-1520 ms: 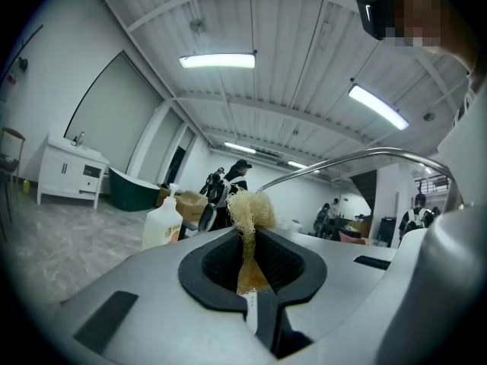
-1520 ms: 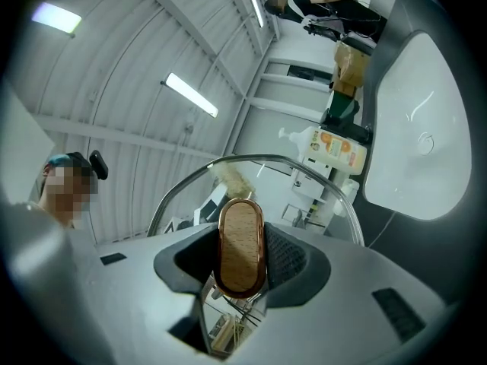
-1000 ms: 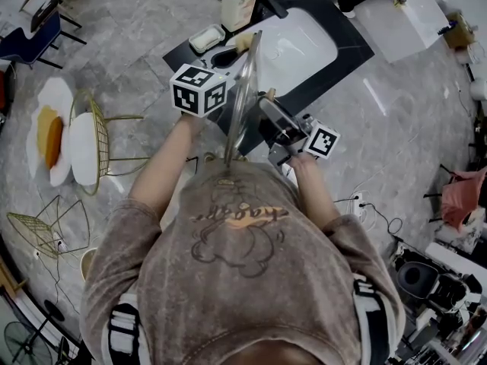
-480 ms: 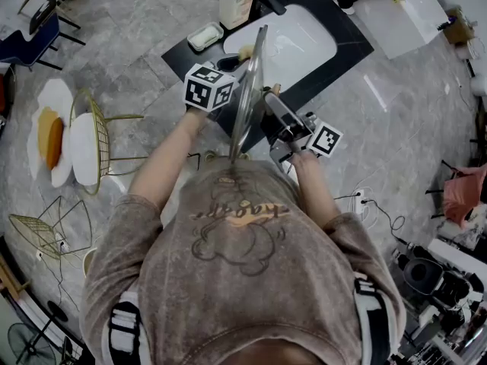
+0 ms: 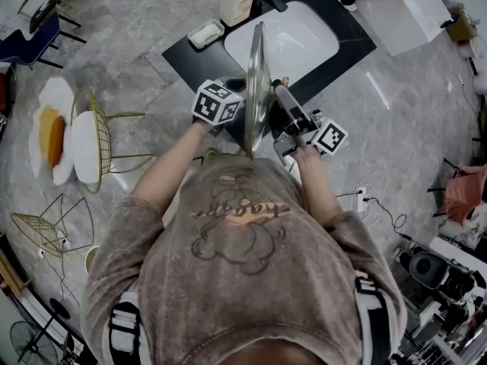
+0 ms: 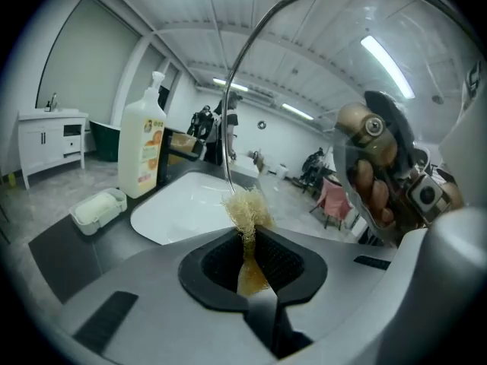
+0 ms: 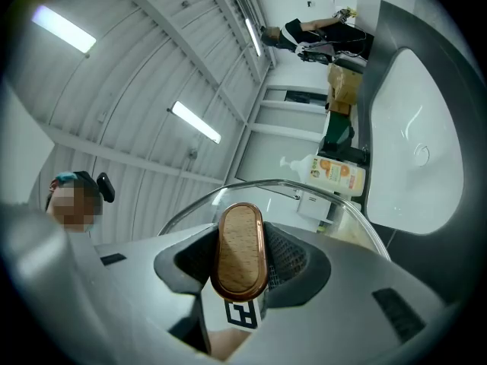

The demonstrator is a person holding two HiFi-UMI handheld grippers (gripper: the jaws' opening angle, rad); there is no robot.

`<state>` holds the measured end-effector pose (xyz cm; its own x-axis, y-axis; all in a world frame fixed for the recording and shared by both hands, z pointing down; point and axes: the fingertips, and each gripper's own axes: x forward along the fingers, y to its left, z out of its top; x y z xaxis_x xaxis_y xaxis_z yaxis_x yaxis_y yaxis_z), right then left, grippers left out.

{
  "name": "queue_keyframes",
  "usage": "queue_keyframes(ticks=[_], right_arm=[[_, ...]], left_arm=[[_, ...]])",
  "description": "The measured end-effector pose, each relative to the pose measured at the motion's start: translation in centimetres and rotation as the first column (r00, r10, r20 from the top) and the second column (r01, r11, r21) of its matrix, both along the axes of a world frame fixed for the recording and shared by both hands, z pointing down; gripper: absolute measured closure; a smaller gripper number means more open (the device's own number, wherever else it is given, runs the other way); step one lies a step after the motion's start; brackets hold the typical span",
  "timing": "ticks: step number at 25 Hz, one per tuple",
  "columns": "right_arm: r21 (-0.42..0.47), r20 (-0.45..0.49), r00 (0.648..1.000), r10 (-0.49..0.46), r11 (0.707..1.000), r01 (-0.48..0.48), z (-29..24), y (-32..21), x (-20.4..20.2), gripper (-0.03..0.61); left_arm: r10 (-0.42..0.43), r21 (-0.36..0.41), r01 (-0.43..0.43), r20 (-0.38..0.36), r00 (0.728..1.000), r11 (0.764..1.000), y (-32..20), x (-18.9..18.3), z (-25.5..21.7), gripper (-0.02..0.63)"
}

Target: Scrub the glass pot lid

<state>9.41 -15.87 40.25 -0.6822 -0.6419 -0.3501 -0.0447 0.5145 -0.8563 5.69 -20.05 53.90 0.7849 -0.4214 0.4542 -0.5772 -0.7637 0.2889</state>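
The right gripper (image 7: 240, 271) clamps its part-closed jaws on the wooden knob (image 7: 239, 238) of the glass pot lid (image 5: 257, 90), which stands on edge. The left gripper (image 6: 249, 258) is shut on a loofah scrubber (image 6: 245, 213), with the lid's rim just ahead of its jaws. Hard sideways pressure could twist the lid loose.

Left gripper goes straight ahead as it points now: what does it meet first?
Likely the glass lid: the scrubber in the left gripper seems to touch its rim.
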Motion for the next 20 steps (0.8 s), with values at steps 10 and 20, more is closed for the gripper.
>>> queue_keyframes(ticks=[10, 20], right_arm=[[-0.028, 0.014, 1.0, 0.028, 0.999, -0.027, 0.6, -1.1, 0.6, 0.402], [-0.045, 0.03, 0.998, 0.056, 0.998, -0.055, 0.9, -2.5, 2.2, 0.402]], left_arm=[[0.109, -0.071, -0.109, -0.005, 0.994, 0.991, 4.1, 0.4, 0.9, 0.565], [0.277, -0.134, -0.299, -0.162, 0.947, 0.945, 8.8, 0.1, -3.7, 0.566]])
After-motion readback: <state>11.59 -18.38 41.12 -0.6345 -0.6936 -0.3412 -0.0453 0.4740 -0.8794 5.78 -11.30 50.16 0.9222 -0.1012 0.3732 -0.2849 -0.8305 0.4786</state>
